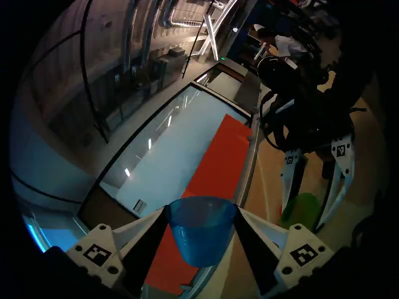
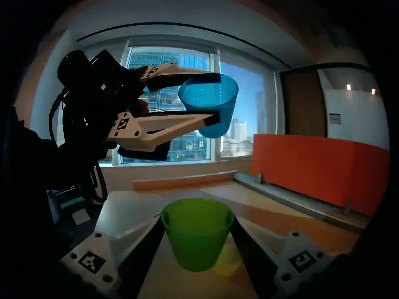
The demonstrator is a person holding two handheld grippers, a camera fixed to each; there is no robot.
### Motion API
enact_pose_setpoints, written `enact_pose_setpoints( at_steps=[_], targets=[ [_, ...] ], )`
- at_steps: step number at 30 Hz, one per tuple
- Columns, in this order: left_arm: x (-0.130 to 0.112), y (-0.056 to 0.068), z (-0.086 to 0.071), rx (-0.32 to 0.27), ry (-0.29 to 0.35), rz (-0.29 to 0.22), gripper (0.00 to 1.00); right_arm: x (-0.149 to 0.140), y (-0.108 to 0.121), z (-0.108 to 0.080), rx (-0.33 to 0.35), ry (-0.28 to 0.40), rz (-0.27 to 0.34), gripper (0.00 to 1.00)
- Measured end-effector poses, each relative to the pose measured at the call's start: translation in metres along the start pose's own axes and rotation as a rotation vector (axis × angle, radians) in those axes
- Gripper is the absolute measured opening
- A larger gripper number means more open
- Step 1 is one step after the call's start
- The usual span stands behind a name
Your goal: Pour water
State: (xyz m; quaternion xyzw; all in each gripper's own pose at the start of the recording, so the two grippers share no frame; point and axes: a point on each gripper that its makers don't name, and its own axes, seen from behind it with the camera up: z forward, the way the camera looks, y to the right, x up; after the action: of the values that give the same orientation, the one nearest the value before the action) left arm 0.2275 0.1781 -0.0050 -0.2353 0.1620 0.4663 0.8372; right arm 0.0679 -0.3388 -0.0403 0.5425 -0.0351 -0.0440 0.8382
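Observation:
My left gripper point(image 1: 199, 213) is shut on a translucent blue cup point(image 1: 201, 230), both fingers pressing its sides. In the right gripper view that blue cup point(image 2: 209, 102) hangs high in the air in the left gripper point(image 2: 217, 98), above and beyond the green cup. A green plastic cup point(image 2: 198, 231) sits upright between the fingers of my right gripper point(image 2: 198, 219), low over the wooden table point(image 2: 279, 219). From the left gripper view the right gripper point(image 1: 303, 223) stands off to the right, around the green cup point(image 1: 301, 209). I cannot tell whether either cup holds water.
An orange panel point(image 2: 319, 169) runs along the table's right side behind a metal rail point(image 2: 294, 202). Large windows point(image 2: 169, 60) fill the far wall. A person's dark sleeve and cables point(image 2: 75, 129) are at the left behind the left gripper.

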Motion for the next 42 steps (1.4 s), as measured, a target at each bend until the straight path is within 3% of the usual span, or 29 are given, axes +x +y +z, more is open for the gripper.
enact_pose_setpoints(
  at_steps=[42],
  targets=[
    [0.0058,-0.0017,0.0017,0.005,0.011,0.111,0.89,0.0043,0.0046,-0.0021,-0.006,0.009,-0.004,0.91]
  ],
)
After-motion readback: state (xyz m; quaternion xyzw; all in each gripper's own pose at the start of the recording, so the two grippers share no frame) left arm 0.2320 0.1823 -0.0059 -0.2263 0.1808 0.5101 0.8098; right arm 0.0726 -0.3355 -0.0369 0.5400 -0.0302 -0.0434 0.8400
